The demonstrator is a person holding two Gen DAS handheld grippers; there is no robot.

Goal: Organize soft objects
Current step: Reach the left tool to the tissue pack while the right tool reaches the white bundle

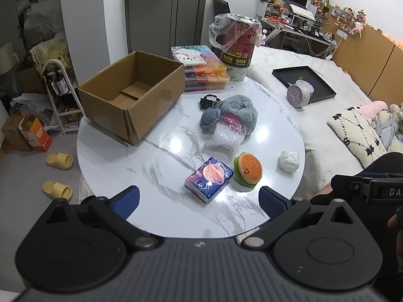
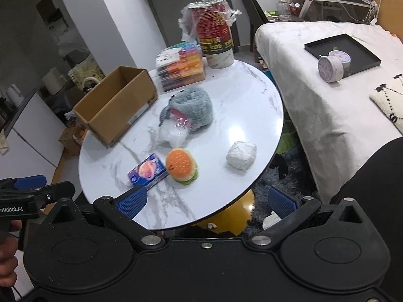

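On the round white marble table (image 1: 163, 201) (image 2: 239, 115) lie a plush burger (image 1: 248, 171) (image 2: 181, 165), a purple tissue pack (image 1: 209, 178) (image 2: 147, 172), a white wrapped lump (image 1: 289, 161) (image 2: 241, 155) and a grey fluffy slipper (image 1: 234, 113) (image 2: 191, 109) stuffed with clear plastic. An open empty cardboard box (image 1: 131, 95) (image 2: 115, 105) stands at the left. My left gripper (image 1: 199, 201) is open, held above the near table edge just short of the tissue pack. My right gripper (image 2: 206, 201) is open too, over the near rim, holding nothing.
A stack of colourful plastic cases (image 1: 201, 70) (image 2: 180, 68) and a tall bag-lined tub (image 1: 234, 47) (image 2: 215, 37) stand at the back. A black scrunchie (image 1: 207, 102) lies by the slipper. A bed (image 2: 327, 100) with a black tray (image 1: 304, 83) is to the right; yellow slippers (image 1: 59, 161) lie on the floor.
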